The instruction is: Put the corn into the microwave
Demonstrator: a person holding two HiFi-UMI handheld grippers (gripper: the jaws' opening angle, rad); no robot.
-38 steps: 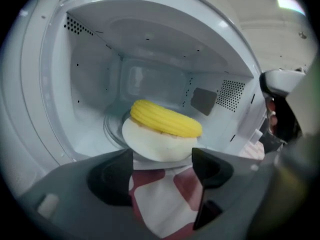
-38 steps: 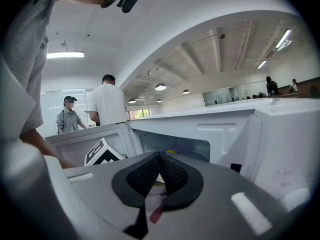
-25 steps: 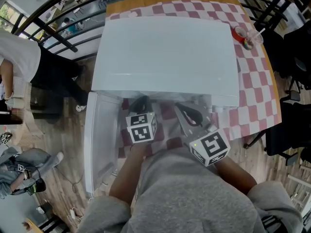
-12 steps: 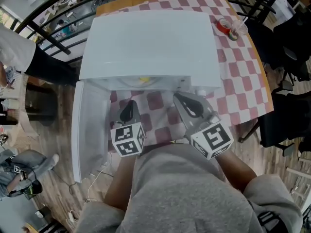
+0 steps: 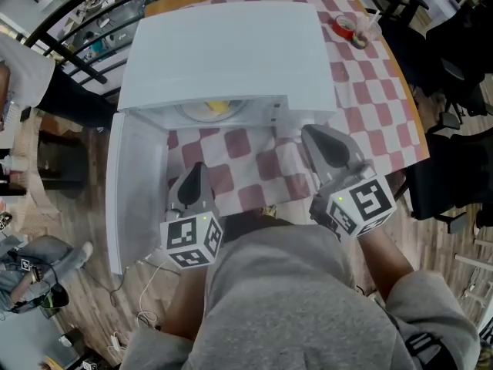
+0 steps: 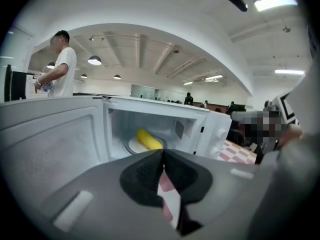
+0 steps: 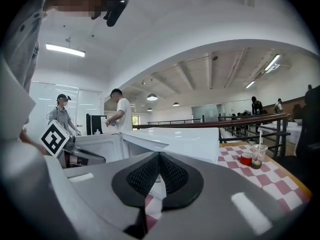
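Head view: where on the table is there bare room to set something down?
Bare checked cloth lies in front of the microwave, between its open door and the right gripper. Another free strip runs right of the microwave to the table edge. Crowded: the far right corner with the cup, and inside the microwave, where the corn lies.

We see the corn (image 6: 149,139), a yellow cob, lying on its side on the white turntable (image 6: 131,145) inside the microwave (image 5: 231,48). The microwave is a plain white box standing on the red-and-white checkered worktop (image 5: 370,83). Its door (image 5: 132,191) stands swung wide open to the left, leaving the cavity exposed.
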